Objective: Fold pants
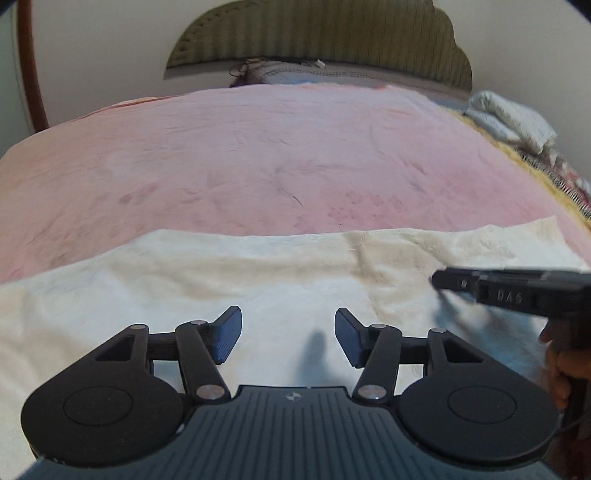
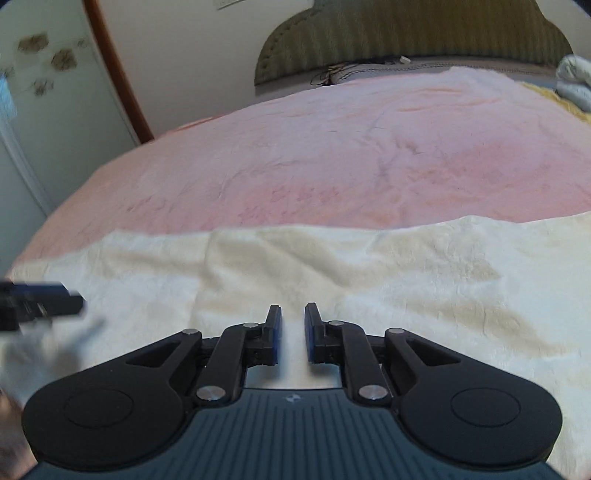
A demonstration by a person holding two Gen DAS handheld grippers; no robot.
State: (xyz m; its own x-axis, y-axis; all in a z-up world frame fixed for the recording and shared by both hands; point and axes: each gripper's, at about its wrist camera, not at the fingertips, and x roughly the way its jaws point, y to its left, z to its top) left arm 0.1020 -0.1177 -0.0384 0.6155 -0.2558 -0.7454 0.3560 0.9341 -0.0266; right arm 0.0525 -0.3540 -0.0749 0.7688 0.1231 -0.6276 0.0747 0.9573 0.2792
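Observation:
Cream pants [image 1: 221,280] lie spread flat across the near part of a pink bedspread [image 1: 258,155]. My left gripper [image 1: 287,317] hovers over them, open, with only cloth below the gap between its fingers. In the right wrist view the same pants [image 2: 406,266] stretch from side to side. Above them my right gripper [image 2: 293,308] has its jaws nearly together with a thin slit between them and nothing pinched. Each gripper shows blurred at the edge of the other's view: the right gripper [image 1: 441,280] at the right, the left gripper [image 2: 75,297] at the left.
A person's hand [image 1: 561,369] holds the right gripper's handle. At the far end of the bed stand a padded olive headboard [image 1: 317,33] and a grey pillow [image 1: 295,72]. Folded white bedding [image 1: 513,122] lies at the far right edge. A wooden door frame [image 1: 31,66] stands left.

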